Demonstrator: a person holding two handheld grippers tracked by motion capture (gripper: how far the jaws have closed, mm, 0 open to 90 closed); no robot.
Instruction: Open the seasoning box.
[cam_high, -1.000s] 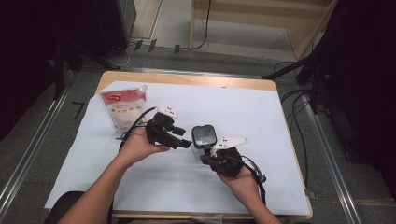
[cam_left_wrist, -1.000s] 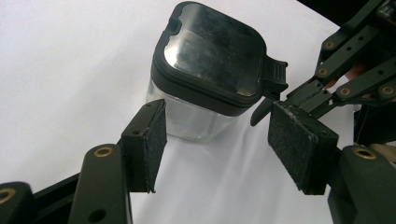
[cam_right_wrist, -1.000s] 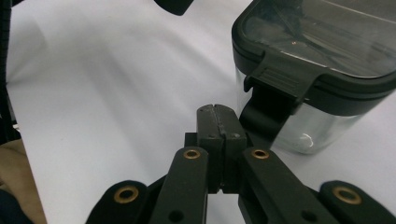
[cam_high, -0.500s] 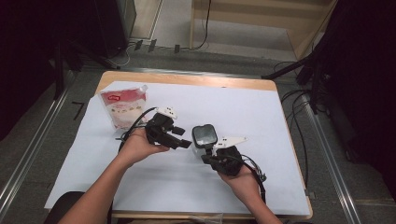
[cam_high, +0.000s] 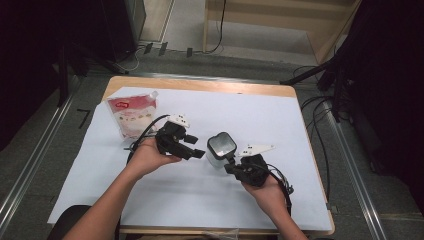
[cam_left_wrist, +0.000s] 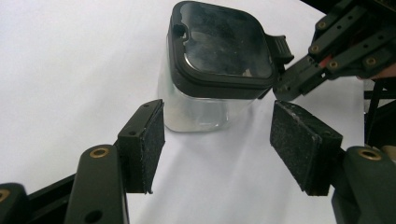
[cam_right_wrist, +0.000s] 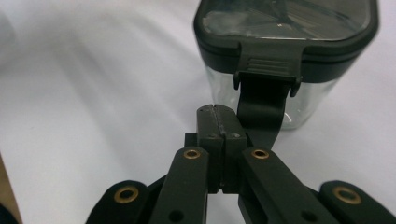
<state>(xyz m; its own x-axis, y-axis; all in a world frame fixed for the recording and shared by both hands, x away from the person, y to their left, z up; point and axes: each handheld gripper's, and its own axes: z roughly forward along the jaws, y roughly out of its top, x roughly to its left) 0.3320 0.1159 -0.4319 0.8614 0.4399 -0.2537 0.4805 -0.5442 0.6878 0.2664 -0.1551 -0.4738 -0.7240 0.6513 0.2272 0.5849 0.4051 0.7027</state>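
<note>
The left tongs (cam_left_wrist: 217, 140) stand wide open, released, with both pads bare. In the left gripper view the pads (cam_left_wrist: 154, 140) flank the near side of the jar (cam_left_wrist: 210, 93) without touching it; the jar sits just ahead of them, a little beyond the gap. In the high view the left tongs (cam_high: 196, 152) point rightward at the jar (cam_high: 220, 150) and end just beside it.

The right tongs (cam_right_wrist: 219, 126) are clenched, the two pads pressed flat together with nothing visibly between them. Their tips lie against the left edge of the latch (cam_right_wrist: 262, 100), the dark flap that hangs down from the lid (cam_right_wrist: 285, 28) on the side facing this gripper. Whether the tips pinch any part of the flap I cannot tell. In the left gripper view the right tongs (cam_left_wrist: 285, 86) meet the jar just under the lid (cam_left_wrist: 224, 42), beside the latch (cam_left_wrist: 279, 46).

The jar is clear with a dark lid on top, and it stands upright on the white sheet (cam_high: 280, 120) near the middle of the desk (cam_high: 200, 85), between the two grippers. A pouch (cam_high: 132, 116) lies at the far left of the sheet, well apart from the jar.

Against the picture half a second ago, the jar, both hands and the pouch sit in much the same places; the left tongs are perhaps slightly closer to the jar.
</note>
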